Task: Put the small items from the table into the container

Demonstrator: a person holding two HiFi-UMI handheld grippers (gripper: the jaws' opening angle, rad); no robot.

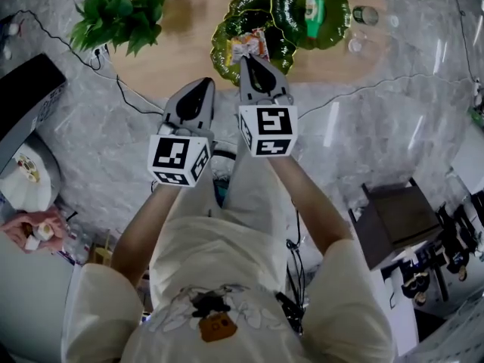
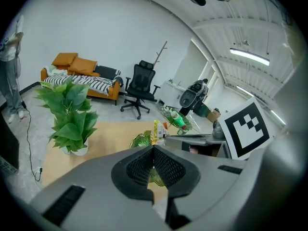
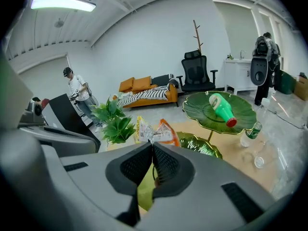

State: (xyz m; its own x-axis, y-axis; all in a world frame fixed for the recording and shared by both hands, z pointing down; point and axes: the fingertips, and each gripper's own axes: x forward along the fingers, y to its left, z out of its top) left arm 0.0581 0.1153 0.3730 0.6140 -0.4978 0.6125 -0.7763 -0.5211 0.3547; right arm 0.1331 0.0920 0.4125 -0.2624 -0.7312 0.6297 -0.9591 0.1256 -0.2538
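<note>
Snack packets [image 3: 156, 129] in right gripper [image 3: 153, 143]

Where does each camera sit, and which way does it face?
Head view: on the head, looking steeply down at both forearms, left gripper, right gripper and table.
Left gripper view: on that gripper, along its jaws toward the plant.
Right gripper view: on that gripper, along its jaws toward the green bottle.
Gripper views share plant and snack packets.
</note>
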